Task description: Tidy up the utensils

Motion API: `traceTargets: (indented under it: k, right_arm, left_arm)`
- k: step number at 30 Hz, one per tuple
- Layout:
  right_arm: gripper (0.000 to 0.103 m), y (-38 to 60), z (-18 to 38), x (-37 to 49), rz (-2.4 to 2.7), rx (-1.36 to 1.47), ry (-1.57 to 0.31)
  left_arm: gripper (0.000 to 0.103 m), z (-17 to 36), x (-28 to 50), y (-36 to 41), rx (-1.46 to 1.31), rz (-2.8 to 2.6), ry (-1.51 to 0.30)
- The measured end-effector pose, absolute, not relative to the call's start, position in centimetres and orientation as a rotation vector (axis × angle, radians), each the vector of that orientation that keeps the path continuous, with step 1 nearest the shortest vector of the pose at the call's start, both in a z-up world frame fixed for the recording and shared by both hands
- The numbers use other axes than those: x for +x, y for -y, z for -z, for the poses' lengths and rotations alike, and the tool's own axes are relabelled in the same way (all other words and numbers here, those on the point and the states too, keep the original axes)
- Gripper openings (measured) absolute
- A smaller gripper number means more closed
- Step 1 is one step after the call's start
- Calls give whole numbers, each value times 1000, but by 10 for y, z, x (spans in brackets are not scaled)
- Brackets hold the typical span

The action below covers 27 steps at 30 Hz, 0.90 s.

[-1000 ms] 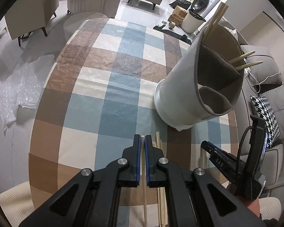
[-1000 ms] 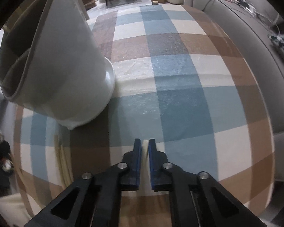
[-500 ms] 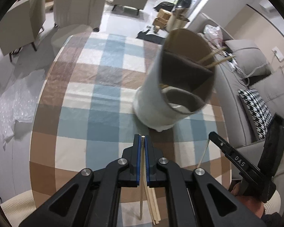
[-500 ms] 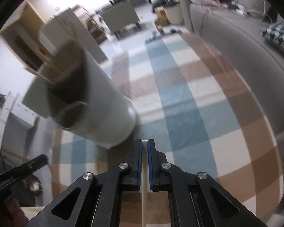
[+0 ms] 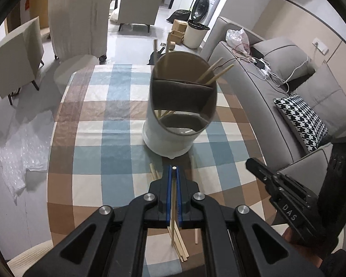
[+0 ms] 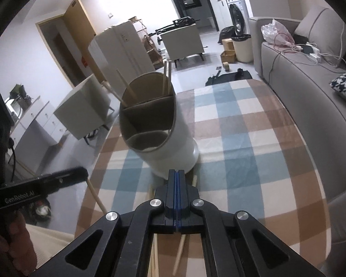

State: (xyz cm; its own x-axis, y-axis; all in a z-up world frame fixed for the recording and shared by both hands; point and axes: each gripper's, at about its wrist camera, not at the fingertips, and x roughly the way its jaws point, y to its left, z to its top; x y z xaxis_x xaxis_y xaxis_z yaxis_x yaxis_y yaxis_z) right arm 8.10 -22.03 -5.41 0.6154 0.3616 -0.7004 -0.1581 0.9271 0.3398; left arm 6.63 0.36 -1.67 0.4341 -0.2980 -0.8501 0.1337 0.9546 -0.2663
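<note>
Pale wooden chopstick (image 5: 173, 198), thin, straight, square-tipped.

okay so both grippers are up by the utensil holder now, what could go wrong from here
The left gripper pinches one chopstick near its top, so the long free end could swing and catch the holder's rim or its inner dividers. The holder is tall with a narrow base; a knock might tip it and spill the chopsticks already inside. The right gripper looks shut with nothing visibly between its pads; a chopstick beneath may have been missed.
</note>
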Motion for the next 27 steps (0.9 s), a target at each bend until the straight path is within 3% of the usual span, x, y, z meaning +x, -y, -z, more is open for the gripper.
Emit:
traceTargets:
  k: [12,14,16,22,24,26,27]
  right_arm:
    - [6,209,117,112,-347,302,-1103]
    - [24,204,130,126,-334,302,-1135]
    - [31,197,143,140,-311,287,-1163]
    - [31,169,166,160,-229,81,-1182]
    - [25,165,173,160,-216,64,-1186]
    - [7,161,173,158,-208,47,-1157]
    - [6,158,173,157,-207,36,-1146]
  left_arm:
    - [0,23,63,-27,-215,252,-1093]
    - [0,25,67,-30,-220,254,-1100]
    - [0,25,70,-33,-228,260,-1103]
    - [0,25,80,-41,-262,286,-1127]
    - [0,26,82,-44,-273,295,-1131]
    - [0,25,82,-47,-279,297,-1133]
    - [0,25,83,-48,-281,299,-1133]
